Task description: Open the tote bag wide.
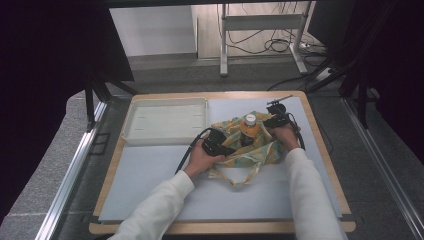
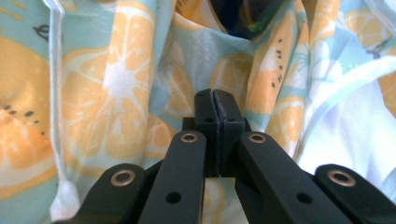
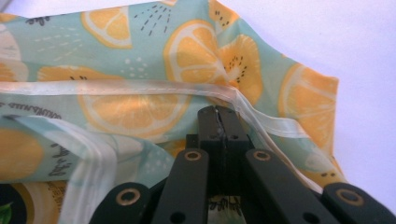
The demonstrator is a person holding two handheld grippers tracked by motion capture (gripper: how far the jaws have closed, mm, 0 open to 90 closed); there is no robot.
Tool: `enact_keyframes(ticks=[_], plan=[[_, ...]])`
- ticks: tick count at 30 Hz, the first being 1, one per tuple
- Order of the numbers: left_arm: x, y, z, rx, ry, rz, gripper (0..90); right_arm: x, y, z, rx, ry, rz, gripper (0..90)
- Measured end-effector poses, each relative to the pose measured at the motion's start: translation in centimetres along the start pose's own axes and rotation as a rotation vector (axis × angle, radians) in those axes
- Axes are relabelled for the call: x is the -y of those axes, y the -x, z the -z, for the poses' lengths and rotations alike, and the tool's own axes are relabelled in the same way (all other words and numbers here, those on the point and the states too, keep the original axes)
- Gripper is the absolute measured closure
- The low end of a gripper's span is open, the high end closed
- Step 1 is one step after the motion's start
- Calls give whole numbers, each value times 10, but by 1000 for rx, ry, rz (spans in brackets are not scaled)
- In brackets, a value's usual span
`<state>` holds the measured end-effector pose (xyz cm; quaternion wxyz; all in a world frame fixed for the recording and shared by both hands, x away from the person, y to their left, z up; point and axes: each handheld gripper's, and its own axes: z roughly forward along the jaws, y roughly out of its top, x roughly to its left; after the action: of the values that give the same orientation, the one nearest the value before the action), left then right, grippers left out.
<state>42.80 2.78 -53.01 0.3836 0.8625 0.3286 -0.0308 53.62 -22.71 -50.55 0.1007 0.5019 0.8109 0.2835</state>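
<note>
You are pinching the citrus-print bag (image 1: 250, 147) with both closed tools, left tool (image 1: 231, 149) and right tool (image 1: 267, 123), a bottle (image 1: 249, 126) standing between them.

I'm looking at a wooden desk (image 1: 320, 145) with a pale mat (image 1: 155, 175) over it; a white tray (image 1: 165, 121) sits far left, and the orange-print bag (image 1: 260, 152) lies beside it.
</note>
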Motion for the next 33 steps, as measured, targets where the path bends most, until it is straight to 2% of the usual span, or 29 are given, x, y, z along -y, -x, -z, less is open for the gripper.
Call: enact_keyframes(ticks=[5, 8, 11, 16, 19, 25, 29, 33], plan=[[1, 0, 0, 12, -9, -2, 900, 1, -2, 4, 7, 4, 22, 890], [2, 2, -1, 29, -17, -5, 900, 4, -1, 4, 9, 1, 18, 890], [4, 2, 1, 30, -21, -8, 900, 7, 3, 3, -4, 15, -7, 891], [5, 2, 3, 18, -8, -8, 900, 5, 1, 6, 16, 8, 17, 890], [4, 2, 8, 14, 20, -2, 900, 4, -1, 11, 10, 23, 31, 890], [0, 5, 32, 27, 102, 6, 900, 2, -9, 36, -19, 82, 70, 890], [1, 6, 50, 14, 141, 0, 900, 6, -18, 59, -41, 122, 106, 890], [6, 6, 67, -5, 185, 17, 899, 13, -25, 81, -55, 154, 135, 890]])
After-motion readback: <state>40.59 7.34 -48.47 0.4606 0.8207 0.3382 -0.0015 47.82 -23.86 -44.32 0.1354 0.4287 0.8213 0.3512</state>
